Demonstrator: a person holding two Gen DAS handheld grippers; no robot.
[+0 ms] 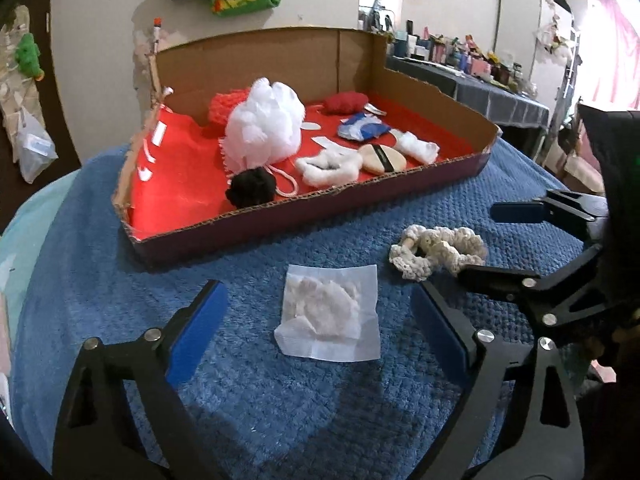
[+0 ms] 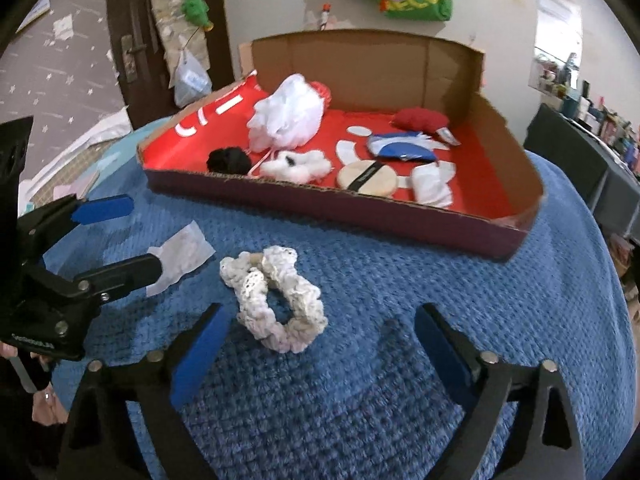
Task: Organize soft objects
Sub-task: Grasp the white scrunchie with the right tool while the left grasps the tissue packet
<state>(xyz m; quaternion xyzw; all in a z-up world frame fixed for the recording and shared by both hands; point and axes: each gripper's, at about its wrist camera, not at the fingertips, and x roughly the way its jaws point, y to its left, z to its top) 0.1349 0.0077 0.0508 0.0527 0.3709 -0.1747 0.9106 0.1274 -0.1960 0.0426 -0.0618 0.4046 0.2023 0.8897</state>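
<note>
A white packet of cotton (image 1: 330,314) lies on the blue towel (image 1: 280,400), between the open jaws of my left gripper (image 1: 320,312). A cream crocheted scrunchie (image 2: 276,300) lies on the towel just ahead of my open right gripper (image 2: 320,332); it also shows in the left wrist view (image 1: 436,252). Behind both stands a shallow cardboard box (image 1: 300,216) with a red floor. In it lie a white bath pouf (image 1: 264,124), a black pom (image 1: 250,188), a white fluffy scrunchie (image 1: 328,166), a round beige puff (image 1: 382,158) and other soft items.
The box also shows in the right wrist view (image 2: 360,216). The left gripper (image 2: 120,236) and the packet (image 2: 180,258) appear at the left there. The right gripper (image 1: 480,240) shows at the right of the left wrist view. A cluttered table (image 1: 480,92) stands behind at the right.
</note>
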